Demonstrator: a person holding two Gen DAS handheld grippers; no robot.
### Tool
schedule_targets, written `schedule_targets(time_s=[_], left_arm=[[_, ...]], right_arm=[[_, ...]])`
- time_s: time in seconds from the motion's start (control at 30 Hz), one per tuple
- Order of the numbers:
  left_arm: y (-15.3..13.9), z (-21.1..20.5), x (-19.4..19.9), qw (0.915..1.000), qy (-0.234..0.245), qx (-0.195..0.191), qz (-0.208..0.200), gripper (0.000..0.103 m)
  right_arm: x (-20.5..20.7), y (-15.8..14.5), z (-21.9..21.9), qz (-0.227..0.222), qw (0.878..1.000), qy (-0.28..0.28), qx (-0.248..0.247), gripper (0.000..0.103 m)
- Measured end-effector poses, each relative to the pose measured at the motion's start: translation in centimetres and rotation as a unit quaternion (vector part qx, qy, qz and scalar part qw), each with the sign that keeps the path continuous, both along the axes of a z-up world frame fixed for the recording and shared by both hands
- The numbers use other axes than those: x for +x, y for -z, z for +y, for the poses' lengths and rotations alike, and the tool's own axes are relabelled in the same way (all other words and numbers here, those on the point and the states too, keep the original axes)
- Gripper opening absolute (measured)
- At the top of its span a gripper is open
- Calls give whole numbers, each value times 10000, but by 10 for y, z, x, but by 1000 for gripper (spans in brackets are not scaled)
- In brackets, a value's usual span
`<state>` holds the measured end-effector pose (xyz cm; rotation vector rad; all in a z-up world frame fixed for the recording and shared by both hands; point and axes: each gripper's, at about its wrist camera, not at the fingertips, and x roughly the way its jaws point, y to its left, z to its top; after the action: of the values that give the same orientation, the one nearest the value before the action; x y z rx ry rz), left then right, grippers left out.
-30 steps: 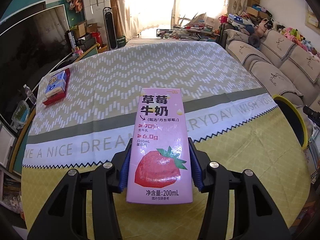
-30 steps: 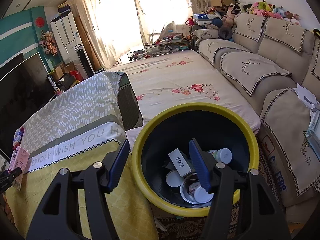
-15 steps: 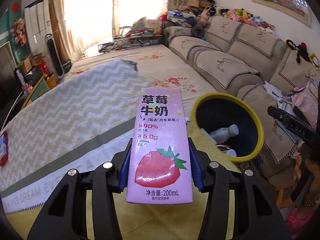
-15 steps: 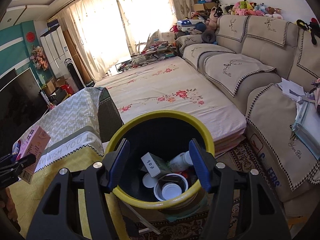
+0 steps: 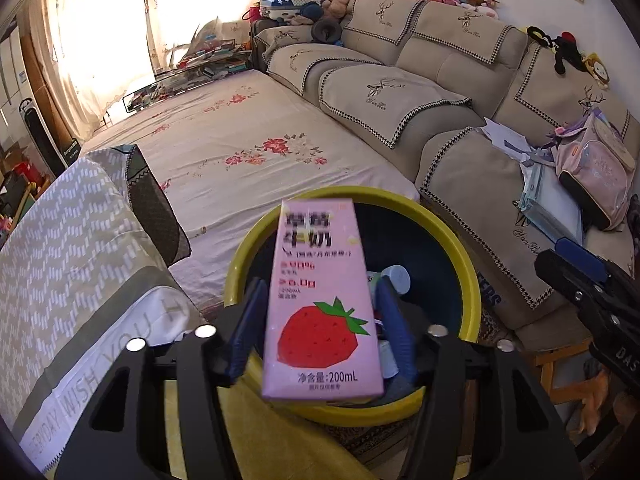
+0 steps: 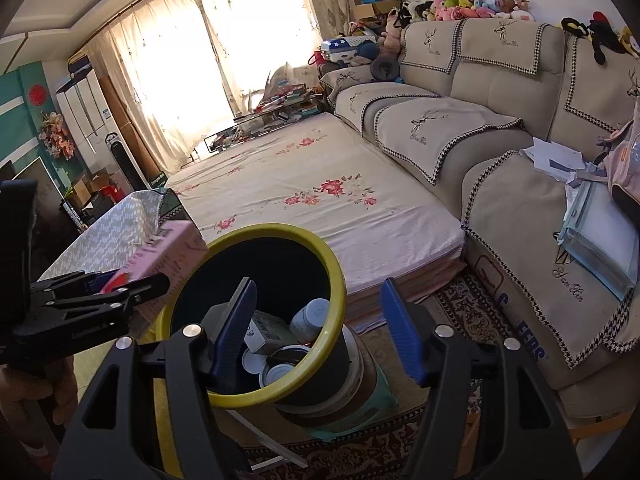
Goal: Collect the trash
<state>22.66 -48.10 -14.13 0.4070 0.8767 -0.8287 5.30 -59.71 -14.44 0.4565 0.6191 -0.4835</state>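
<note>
Left tongs [image 5: 320,324] spread apart around loose pink carton [image 5: 322,300] over yellow-rimmed bin [image 5: 460,248], right tongs [image 6: 320,324] apart, empty, by bin

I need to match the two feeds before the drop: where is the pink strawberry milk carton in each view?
Left wrist: the pink strawberry milk carton fills the lower centre, between the left gripper fingers, in front of the bin.
Right wrist: the carton sits at the left edge, tilted, beside the bin's rim.
Shared landmark: the yellow-rimmed black trash bin.
</note>
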Motion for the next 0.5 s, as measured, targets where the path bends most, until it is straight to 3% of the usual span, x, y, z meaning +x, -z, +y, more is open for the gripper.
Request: schedule_targets(time_s=[0.03,0.2,0.37,0.5], left_arm=[[1,-1,1,10000,-33,-17,-5,77],[-14,30,-4,9991,-275,-291,-139,77],[-43,118,-24,9938,-771,-767,-244,90],[-67,192,-51,9872,-1211,-747,-715,98]], right_arm=[[0,0,0,-1,10000,-19,4,62],[7,-4,15,36,9996,-272,-83,63],[11,-12,50,86,9971,-719,-248,67],[12,-23,83,3,9927,-1151,-373,71]])
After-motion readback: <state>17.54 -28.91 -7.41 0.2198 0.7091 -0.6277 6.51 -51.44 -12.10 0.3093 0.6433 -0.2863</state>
